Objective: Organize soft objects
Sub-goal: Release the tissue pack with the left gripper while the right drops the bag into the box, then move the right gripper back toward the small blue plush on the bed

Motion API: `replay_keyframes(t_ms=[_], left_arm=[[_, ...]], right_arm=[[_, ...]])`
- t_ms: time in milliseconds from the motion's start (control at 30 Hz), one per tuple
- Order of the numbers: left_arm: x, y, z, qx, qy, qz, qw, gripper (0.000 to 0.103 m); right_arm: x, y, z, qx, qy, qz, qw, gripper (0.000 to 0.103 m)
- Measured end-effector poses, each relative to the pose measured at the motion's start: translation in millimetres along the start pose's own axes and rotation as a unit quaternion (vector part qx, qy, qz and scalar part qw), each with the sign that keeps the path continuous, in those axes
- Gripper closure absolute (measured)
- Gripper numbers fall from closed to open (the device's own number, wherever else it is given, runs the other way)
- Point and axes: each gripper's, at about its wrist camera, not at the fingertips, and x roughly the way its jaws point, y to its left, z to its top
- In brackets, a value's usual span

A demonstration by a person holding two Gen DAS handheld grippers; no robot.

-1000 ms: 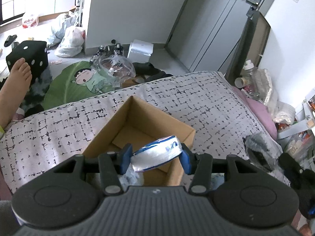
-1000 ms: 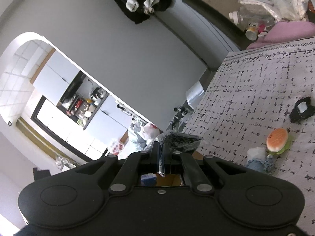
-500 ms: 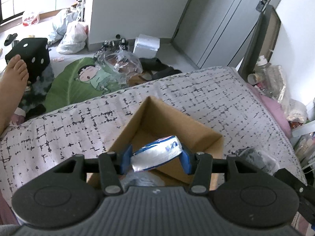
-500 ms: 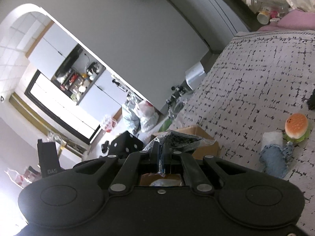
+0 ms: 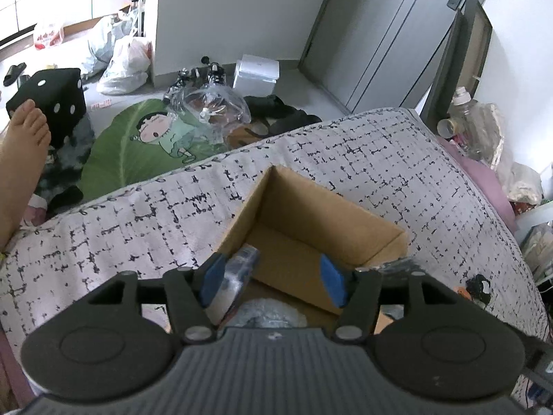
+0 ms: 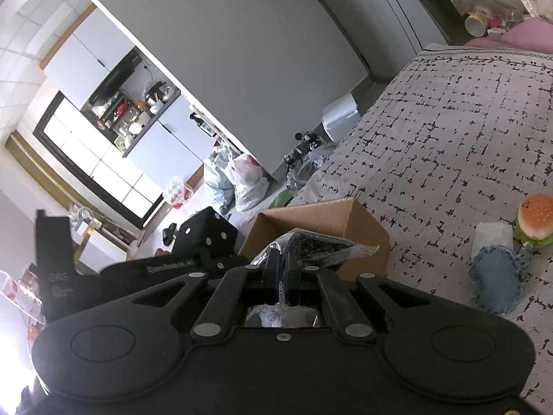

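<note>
A brown cardboard box point(image 5: 331, 207) stands open on the patterned bed. My left gripper point(image 5: 273, 278) is open right over the box. The blue and white soft packet point(image 5: 238, 269) lies loose inside, against the left finger. Another clear-wrapped item point(image 5: 269, 313) lies in the box below. My right gripper point(image 6: 282, 271) is shut on a clear bag with a dark patterned item point(image 6: 318, 245), held just beside the box point(image 6: 331, 218). The same bag shows at the box's right edge in the left wrist view point(image 5: 397, 264).
On the bed lie a burger plush point(image 6: 534, 214), a denim soft piece point(image 6: 497, 280), a white block point(image 6: 494, 233) and a small black item point(image 5: 478, 282). Off the bed's far edge are a green cartoon cushion point(image 5: 145, 145), plastic bags point(image 5: 121, 65) and a black dice cube point(image 5: 52, 93).
My left gripper opened and the blue and white packet dropped into the box. My right gripper, holding its bag, moved closer to the box.
</note>
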Motion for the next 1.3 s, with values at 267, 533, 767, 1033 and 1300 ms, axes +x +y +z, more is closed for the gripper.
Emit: replay_keyframes(t_ms=[267, 533, 767, 1033, 1300], left_arm=[[-14, 1, 2, 0.001, 0.008, 0.003, 1.0000, 0.041], [-36, -9, -2, 0.015, -0.001, 0.007, 0.9999, 0.032], [-52, -23, -6, 0.028, -0.006, 0.014, 0.9995, 0.024], [-64, -41, -14, 0.045, -0.012, 0.027, 0.9985, 0.022], [-73, -62, -24, 0.067, -0.014, 0.025, 0.9973, 0.013]], right_arm=[[1, 8, -1, -0.006, 0.006, -0.007, 1.000, 0.086], [-19, 7, 3, 0.007, -0.016, -0.013, 1.000, 0.065], [-39, 8, 5, 0.007, -0.019, -0.018, 1.000, 0.044], [-58, 3, 5, 0.001, -0.030, -0.044, 0.999, 0.021], [-74, -9, 10, 0.012, -0.041, -0.061, 0.997, 0.011]])
